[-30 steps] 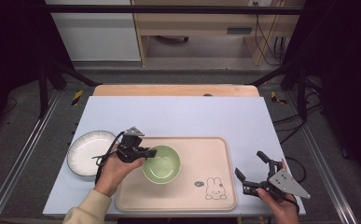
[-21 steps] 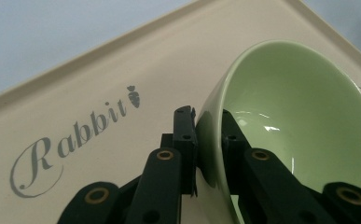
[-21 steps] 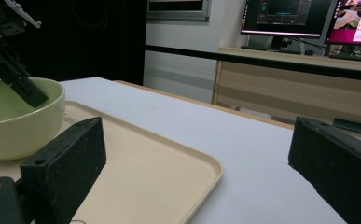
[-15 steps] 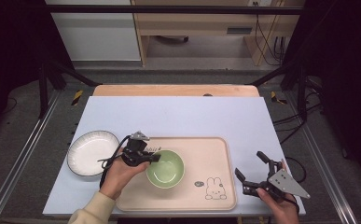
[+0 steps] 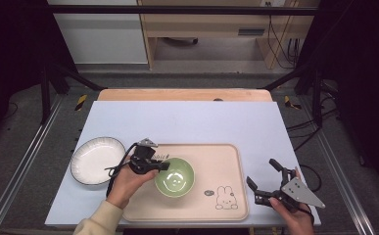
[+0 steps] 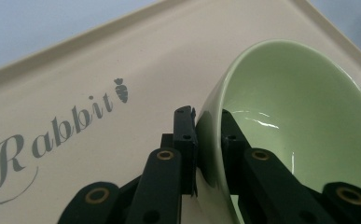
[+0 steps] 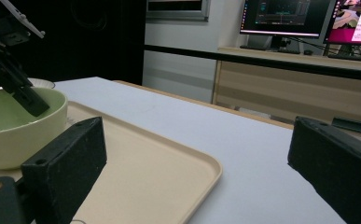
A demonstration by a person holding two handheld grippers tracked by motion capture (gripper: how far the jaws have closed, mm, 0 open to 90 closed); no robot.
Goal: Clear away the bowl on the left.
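White plate (image 5: 97, 159) sits far left on the counter (image 5: 192, 122), empty, just off the tray's left edge. Next over, the left hand-held gripper (image 5: 158, 166) is clamped on the near-left rim of the green bowl (image 5: 175, 177), one jaw outside the wall, one inside. The left gripper view shows that grip up close: the bowl (image 6: 304, 121) wall is pinched between the two black jaws, and the bowl is empty, glossy inside. That view also reads the grey "Rabbit" lettering (image 6: 52, 135) with a small carrot mark on the tray floor, which the high view shows as a faint smudge by the gripper. Whether the bowl is tilted off the tray I can't tell for sure.

The bowl sits on the left-centre part of the beige tray (image 5: 226, 156). The tray holds nothing else; a rabbit drawing (image 5: 224, 198) is printed near its front right corner, seen from the high view.

Far right, the right hand-held gripper (image 5: 265, 180) rests near the counter's front right corner, jaws wide apart, nothing between them, just past the tray's right edge. Its own view looks low across the tray (image 7: 169, 172) and catches the bowl (image 7: 19, 126) side-on with the other gripper's jaw dipped inside, plus monitors (image 7: 281, 18) on a desk beyond the counter.
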